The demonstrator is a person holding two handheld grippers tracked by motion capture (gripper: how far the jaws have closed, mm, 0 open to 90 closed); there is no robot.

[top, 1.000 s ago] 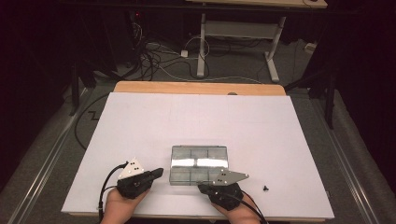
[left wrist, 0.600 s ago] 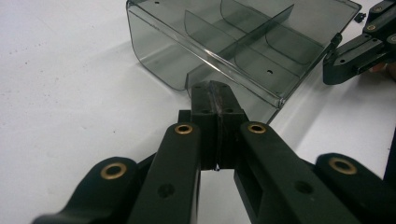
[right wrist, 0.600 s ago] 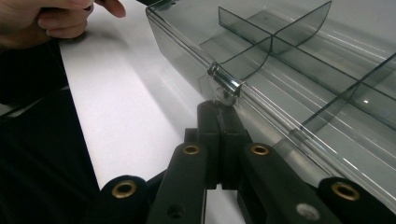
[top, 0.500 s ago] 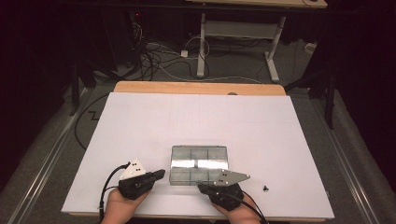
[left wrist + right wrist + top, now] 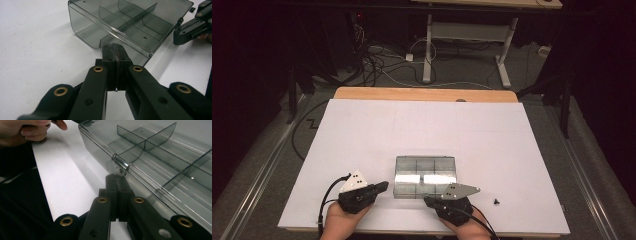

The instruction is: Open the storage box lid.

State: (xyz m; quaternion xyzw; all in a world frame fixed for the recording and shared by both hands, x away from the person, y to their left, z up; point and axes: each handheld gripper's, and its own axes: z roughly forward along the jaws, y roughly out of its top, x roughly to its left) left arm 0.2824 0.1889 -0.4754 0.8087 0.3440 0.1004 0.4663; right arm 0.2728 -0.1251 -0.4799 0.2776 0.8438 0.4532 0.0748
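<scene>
A small black screw (image 5: 496, 202) is seen on the white table (image 5: 362, 140); cables (image 5: 387, 65) are strewn on the floor behind.

The closed right tool (image 5: 117, 180) points at the clear divided box's (image 5: 160, 157) latch (image 5: 120, 165).

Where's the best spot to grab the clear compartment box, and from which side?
Probably the thin front wall of the compartment box, from the person's side. It stands upright and faces both tongs, left and right, now shut just before it; the small latch there suggests a closed lid.

A lab: white-topped table (image 5: 362, 145), dark surroundings, floor cables (image 5: 387, 65).
</scene>
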